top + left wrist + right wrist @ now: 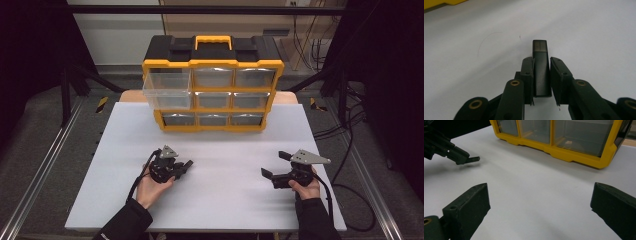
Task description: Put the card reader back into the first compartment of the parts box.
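Black and slim, the small rectangular plastic stick (540,67) is clamped lengthwise in your left hand-held gripper (186,166), the pulled-out clear plastic drawer (167,91) at twelve o'clock; right hand-held gripper (274,164) gapes.

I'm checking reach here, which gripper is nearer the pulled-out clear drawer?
Left. The left gripper sits below the pulled-out clear drawer, holding a small black bar; the right gripper is open, far across.
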Tool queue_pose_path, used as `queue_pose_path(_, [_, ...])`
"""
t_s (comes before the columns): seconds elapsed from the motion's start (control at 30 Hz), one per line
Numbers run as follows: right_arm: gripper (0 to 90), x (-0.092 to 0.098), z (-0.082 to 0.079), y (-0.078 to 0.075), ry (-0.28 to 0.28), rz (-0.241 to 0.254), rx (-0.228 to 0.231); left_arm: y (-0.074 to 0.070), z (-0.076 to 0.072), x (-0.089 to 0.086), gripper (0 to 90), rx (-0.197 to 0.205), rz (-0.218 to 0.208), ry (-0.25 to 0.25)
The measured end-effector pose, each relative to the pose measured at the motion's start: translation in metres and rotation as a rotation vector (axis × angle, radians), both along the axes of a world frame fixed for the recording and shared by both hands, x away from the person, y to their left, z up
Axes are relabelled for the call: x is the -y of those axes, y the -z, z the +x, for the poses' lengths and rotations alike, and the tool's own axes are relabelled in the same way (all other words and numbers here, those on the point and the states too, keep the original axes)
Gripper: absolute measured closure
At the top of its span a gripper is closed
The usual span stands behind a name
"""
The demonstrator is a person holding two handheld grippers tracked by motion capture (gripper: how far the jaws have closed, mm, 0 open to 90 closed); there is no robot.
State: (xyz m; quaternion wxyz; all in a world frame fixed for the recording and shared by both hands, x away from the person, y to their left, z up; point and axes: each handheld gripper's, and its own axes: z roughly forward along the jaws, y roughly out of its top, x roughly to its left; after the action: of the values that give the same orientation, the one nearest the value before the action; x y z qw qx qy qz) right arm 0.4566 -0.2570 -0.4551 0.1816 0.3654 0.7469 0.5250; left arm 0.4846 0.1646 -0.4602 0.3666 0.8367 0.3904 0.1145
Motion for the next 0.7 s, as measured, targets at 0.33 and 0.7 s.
queue_pose_path(0.33, [2.4,0.000,0.000,0.000,-0.001,0.001,-0.001,-0.008,-0.001,-0.003,72.4,0.008,0.004,0.003])
queue_pose_path(0.7, [2.4,0.000,0.000,0.000,-0.001,0.002,0.000,-0.018,-0.002,-0.009,72.5,0.023,-0.006,-0.005])
